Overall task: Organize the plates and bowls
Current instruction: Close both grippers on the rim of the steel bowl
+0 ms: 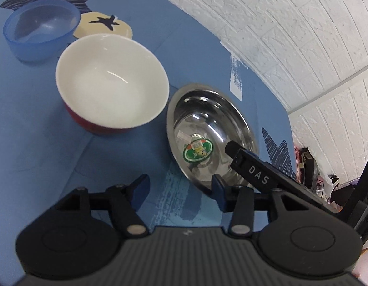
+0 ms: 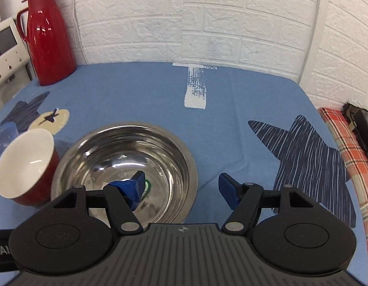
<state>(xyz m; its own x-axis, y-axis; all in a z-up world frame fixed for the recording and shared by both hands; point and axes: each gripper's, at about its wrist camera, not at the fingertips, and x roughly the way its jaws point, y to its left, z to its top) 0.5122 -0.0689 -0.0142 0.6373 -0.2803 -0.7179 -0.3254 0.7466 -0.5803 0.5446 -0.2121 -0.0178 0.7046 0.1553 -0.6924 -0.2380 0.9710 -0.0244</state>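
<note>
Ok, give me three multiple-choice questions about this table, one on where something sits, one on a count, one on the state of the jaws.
1. What stands beside the steel bowl?
A. red-and-white bowl
B. kettle
C. mug

2. How many bowls are on the blue cloth?
A. one
B. two
C. three

3. How do the right gripper jaws stand?
A. shut on the rim
B. open across the rim
C. open, clear of the bowl

Answers:
1. A: the red-and-white bowl sits right next to it.
2. C: steel, red-and-white and blue bowl.
3. B: one finger sits inside the bowl, the other outside.
</note>
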